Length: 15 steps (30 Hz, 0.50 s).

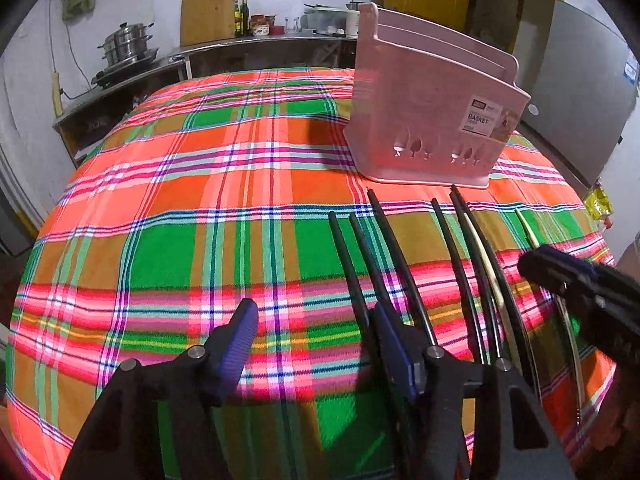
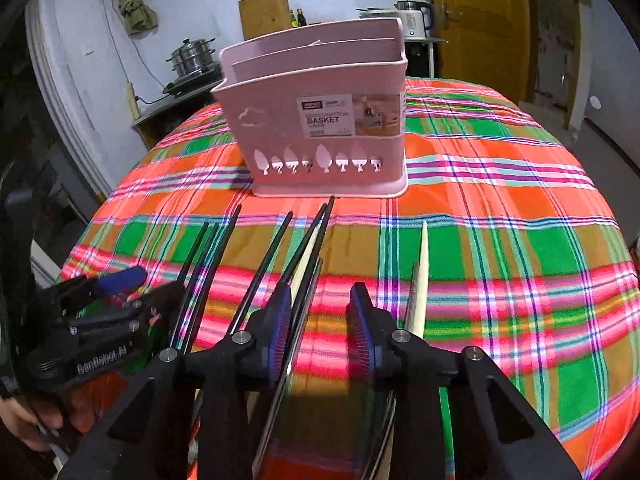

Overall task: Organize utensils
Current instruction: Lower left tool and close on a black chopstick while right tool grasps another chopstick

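Several black chopsticks (image 1: 384, 240) (image 2: 260, 276) and two cream ones (image 1: 486, 256) (image 2: 423, 272) lie side by side on the plaid tablecloth (image 1: 200, 200), tips toward a pink utensil basket (image 1: 420, 120) (image 2: 280, 120) standing upright and empty behind them. My left gripper (image 1: 316, 328) (image 2: 144, 288) is open over bare cloth, and its right finger (image 1: 390, 336) overlaps the leftmost black chopsticks. My right gripper (image 2: 320, 320) (image 1: 540, 268) is open astride a dark chopstick (image 2: 308, 292) that lies by its left pad (image 2: 280, 320). One cream chopstick runs outside its right finger.
The chopsticks' near ends rest over a clear glass dish (image 1: 568, 328). Behind the table are a steel counter with a steamer pot (image 1: 128, 44), a cutting board (image 1: 208, 12) and bottles, a kettle (image 2: 416, 16), a yellow door (image 2: 480, 20) and a grey fridge (image 1: 580, 92).
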Each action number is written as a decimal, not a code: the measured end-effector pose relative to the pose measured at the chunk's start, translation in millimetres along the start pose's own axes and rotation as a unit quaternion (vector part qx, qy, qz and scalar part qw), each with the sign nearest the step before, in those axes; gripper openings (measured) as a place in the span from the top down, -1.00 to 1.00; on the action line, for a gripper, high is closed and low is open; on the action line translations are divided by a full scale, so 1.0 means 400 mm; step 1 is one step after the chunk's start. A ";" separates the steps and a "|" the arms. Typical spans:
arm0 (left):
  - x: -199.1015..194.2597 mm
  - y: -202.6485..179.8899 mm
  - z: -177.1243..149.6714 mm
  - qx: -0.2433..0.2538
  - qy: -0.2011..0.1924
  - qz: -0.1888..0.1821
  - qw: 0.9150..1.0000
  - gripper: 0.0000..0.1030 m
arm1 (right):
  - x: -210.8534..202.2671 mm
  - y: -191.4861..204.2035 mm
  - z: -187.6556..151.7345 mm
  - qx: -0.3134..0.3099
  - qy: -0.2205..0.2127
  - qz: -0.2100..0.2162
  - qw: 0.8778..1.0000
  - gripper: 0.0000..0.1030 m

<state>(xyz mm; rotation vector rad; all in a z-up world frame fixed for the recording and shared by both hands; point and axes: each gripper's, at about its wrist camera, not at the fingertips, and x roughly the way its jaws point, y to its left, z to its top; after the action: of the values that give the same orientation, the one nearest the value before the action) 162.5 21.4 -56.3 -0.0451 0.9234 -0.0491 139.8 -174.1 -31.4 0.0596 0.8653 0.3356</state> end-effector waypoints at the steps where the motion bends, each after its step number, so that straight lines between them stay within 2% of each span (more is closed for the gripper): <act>1: 0.002 -0.001 0.003 0.002 -0.001 0.002 1.000 -0.15 | 0.007 -0.003 0.010 0.003 0.002 0.000 1.000 0.40; 4: 0.011 -0.007 0.012 0.008 -0.002 0.007 1.000 -0.10 | 0.030 -0.009 0.035 0.009 0.007 0.001 1.000 0.43; 11: 0.026 0.002 0.039 0.006 -0.003 0.010 1.000 0.19 | 0.088 -0.008 0.083 0.013 0.025 0.010 1.000 0.55; 15: 0.030 0.005 0.045 0.006 -0.004 0.010 1.000 0.25 | 0.123 -0.006 0.087 0.011 0.044 0.006 0.999 0.66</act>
<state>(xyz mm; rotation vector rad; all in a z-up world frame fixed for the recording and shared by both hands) 184.0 23.0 -55.2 -0.0252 0.9163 -0.0348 196.0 -157.9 -45.4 0.0712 0.9561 0.3428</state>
